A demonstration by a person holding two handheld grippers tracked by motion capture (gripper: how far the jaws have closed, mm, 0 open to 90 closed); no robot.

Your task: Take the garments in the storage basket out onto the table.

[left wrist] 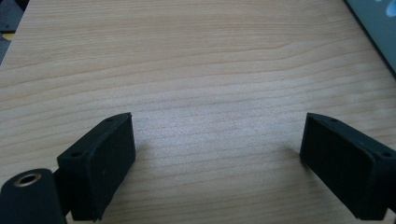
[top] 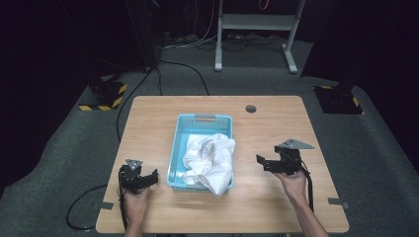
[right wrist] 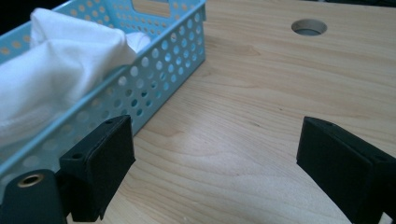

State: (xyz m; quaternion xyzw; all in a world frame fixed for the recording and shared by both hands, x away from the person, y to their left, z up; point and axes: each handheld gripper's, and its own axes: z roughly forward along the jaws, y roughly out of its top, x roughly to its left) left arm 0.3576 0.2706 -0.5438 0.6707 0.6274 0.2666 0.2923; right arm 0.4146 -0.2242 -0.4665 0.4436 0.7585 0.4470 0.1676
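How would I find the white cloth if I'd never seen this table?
Look at the light wooden table, then at the pale blue plastic basket with holes in its sides in its middle. The crumpled white cloth is heaped inside, spilling over the near right corner. It is the one soft, white thing between the two black grippers.

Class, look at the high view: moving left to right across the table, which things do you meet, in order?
left gripper → blue basket → white cloth heaped in the basket, hanging over its near rim → right gripper
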